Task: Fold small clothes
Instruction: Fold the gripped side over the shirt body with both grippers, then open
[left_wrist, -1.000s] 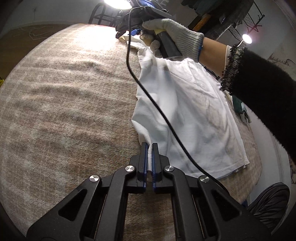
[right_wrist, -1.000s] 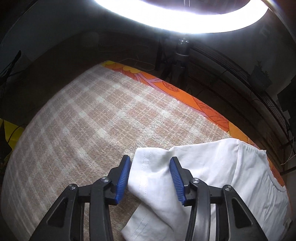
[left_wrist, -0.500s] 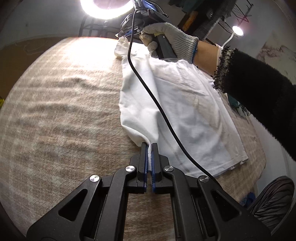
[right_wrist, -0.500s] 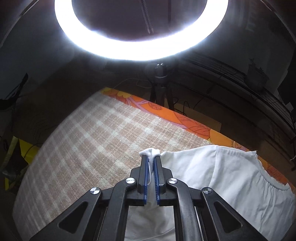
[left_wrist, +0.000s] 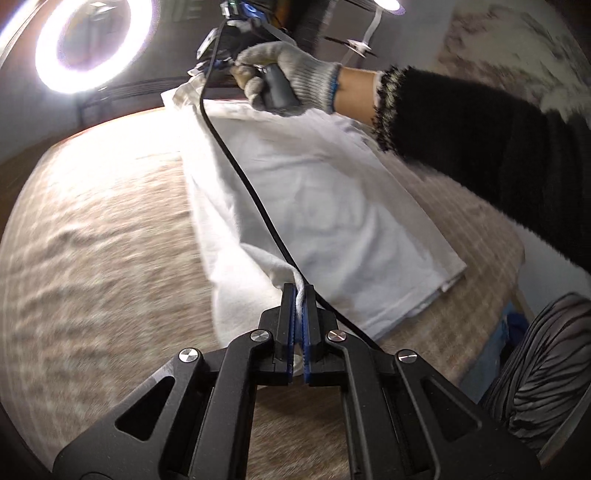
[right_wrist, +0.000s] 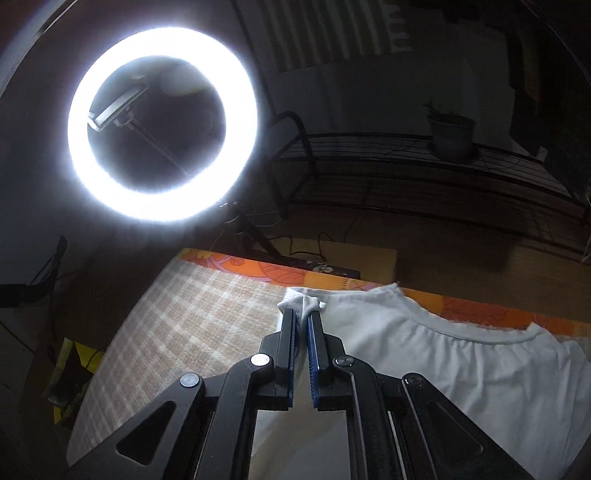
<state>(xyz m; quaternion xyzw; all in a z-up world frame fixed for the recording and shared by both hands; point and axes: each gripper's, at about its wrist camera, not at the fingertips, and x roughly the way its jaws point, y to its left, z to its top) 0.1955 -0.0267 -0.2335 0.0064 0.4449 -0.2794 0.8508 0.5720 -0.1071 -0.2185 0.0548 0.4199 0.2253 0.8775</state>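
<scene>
Here, in the left wrist view, the left gripper (left_wrist: 299, 291) has its jaws pressed together on a bunched edge of the white T-shirt (left_wrist: 314, 206), a thin ridge of cloth standing up between the blue pads (left_wrist: 291, 314). Ahead of the fingertips the shirt stretches away in a raised fold, and to their right its wider part lies flat on the checked blanket (left_wrist: 92, 258). At the far end of that fold a gloved hand (left_wrist: 288, 77) grips the handle of the right gripper (left_wrist: 207, 70), which has the shirt's far corner; its jaws are too small and blurred here to read. A black cable (left_wrist: 251, 192) runs from that tool back over the shirt to just right of the left fingertips. A ring light (left_wrist: 92, 44) glows beyond, up to the left.

In the right wrist view, the right gripper (right_wrist: 302, 314) is clamped on a small wad of the white T-shirt (right_wrist: 424, 354), which pokes out past the fingertips. The rest of the shirt spreads to the right and below the tool, its neckline curving toward an orange patterned sheet (right_wrist: 258, 267). The checked blanket (right_wrist: 184, 325) lies to the left, and the ring light (right_wrist: 162, 125) hangs above left.
</scene>
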